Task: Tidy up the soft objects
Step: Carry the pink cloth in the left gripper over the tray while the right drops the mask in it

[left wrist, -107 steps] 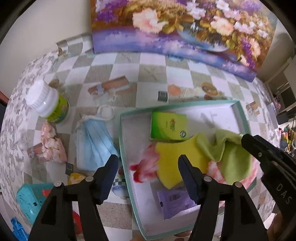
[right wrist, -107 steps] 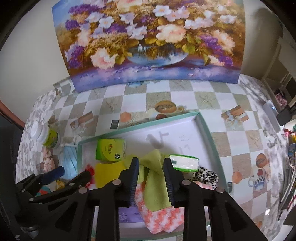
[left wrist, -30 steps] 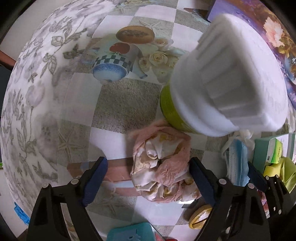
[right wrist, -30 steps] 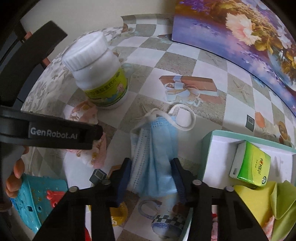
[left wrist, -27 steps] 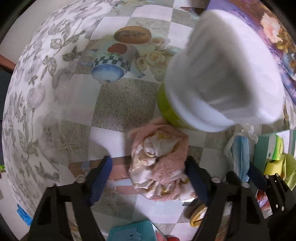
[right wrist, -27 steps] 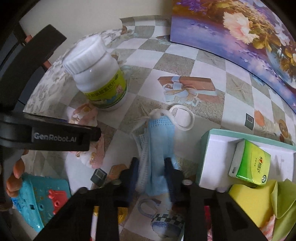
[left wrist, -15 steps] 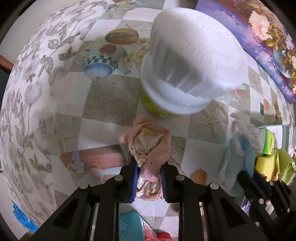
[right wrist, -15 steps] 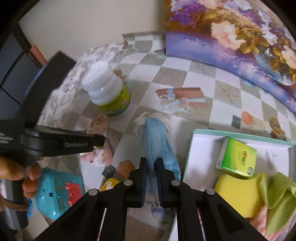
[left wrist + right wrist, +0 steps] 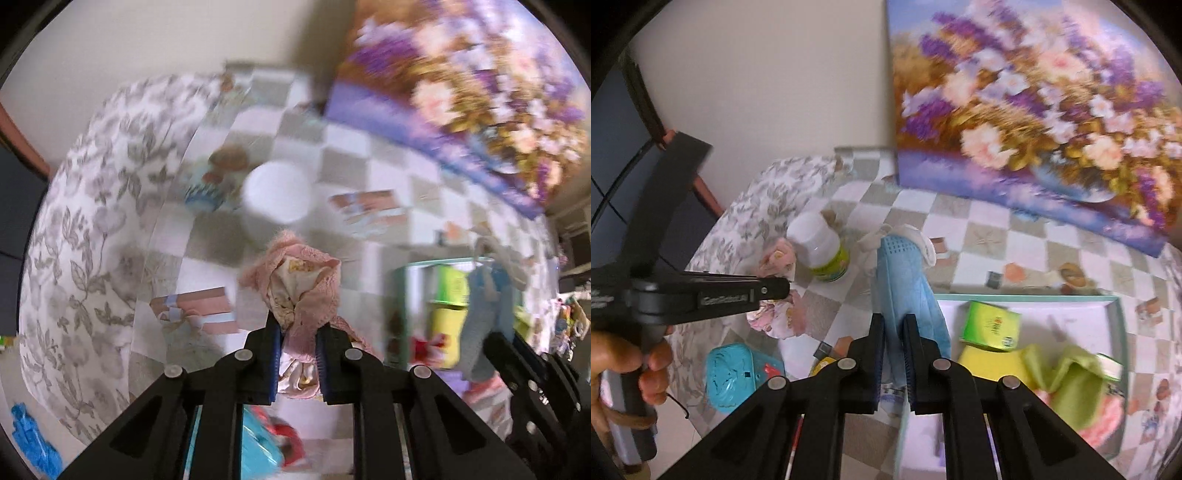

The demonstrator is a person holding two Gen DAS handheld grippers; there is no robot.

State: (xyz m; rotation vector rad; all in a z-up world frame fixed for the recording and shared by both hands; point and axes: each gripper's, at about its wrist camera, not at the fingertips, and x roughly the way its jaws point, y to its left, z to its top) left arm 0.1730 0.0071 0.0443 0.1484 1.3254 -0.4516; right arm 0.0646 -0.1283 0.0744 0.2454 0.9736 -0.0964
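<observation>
My left gripper (image 9: 298, 338) is shut on a pink and cream scrunchie (image 9: 300, 284) and holds it above the checkered tablecloth; it also shows in the right wrist view (image 9: 775, 291). My right gripper (image 9: 894, 332) is shut on a blue face mask (image 9: 905, 273), lifted off the table near the left edge of the teal-rimmed white tray (image 9: 997, 295). The mask shows hanging at the right of the left wrist view (image 9: 487, 314). The tray holds a green tissue pack (image 9: 991, 326), a yellow sponge (image 9: 993, 360) and a green cloth (image 9: 1071, 384).
A white-capped bottle with a green label (image 9: 820, 251) stands left of the mask. A teal plastic toy (image 9: 729, 371) lies at the table's near left edge. A flower painting (image 9: 1052, 103) leans on the wall behind. The left wrist view is blurred.
Both grippers have risen from the table, the left with the scrunchie, the right with the mask, and both views have swung toward the tray.
</observation>
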